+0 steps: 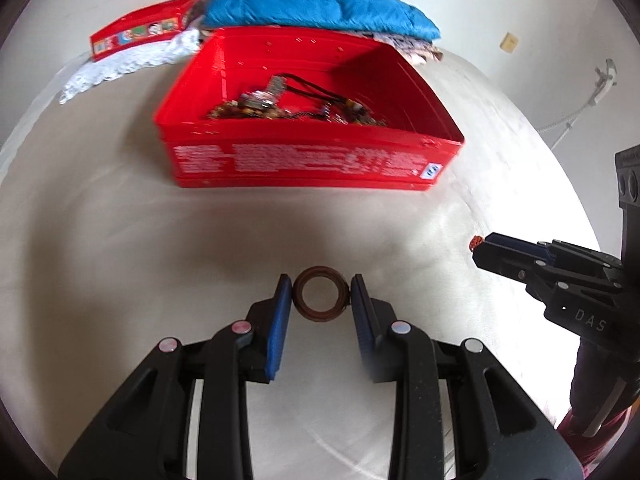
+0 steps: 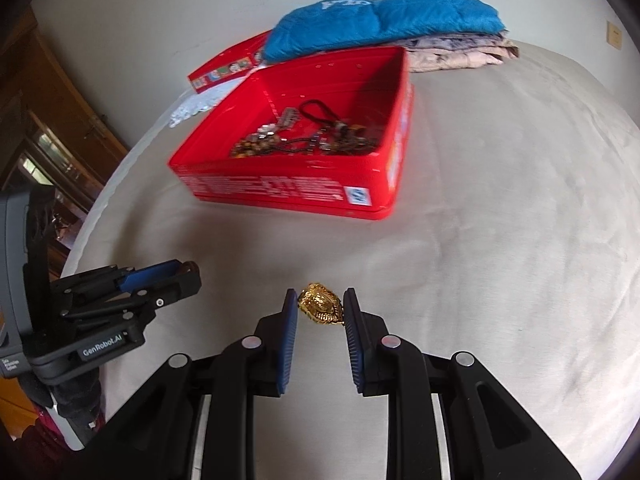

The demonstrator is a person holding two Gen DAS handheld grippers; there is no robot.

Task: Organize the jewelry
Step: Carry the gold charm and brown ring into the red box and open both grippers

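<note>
My left gripper (image 1: 320, 292) is shut on a brown ring-shaped bangle (image 1: 320, 295), its blue pads pressing both sides, held above the pale bedsheet. My right gripper (image 2: 320, 306) is shut on a gold pendant (image 2: 320, 305) pinched between its blue pads. An open red box (image 1: 308, 160) lies ahead of both grippers, its floor strewn with beaded bracelets and cords (image 1: 296, 108). In the right wrist view the same red box (image 2: 288, 192) and its jewelry (image 2: 304, 140) sit up and left of the pendant. The right gripper (image 1: 480, 246) shows at the left view's right edge, the left gripper (image 2: 188, 276) at the right view's left.
The box's red lid (image 1: 140, 34) rests behind on a white lace cloth (image 1: 120, 64). A folded blue blanket (image 1: 316, 4) on other folded fabric lies behind the box. A pale bedsheet (image 2: 500, 220) covers the surface. A wooden cabinet (image 2: 44, 120) stands off the left edge.
</note>
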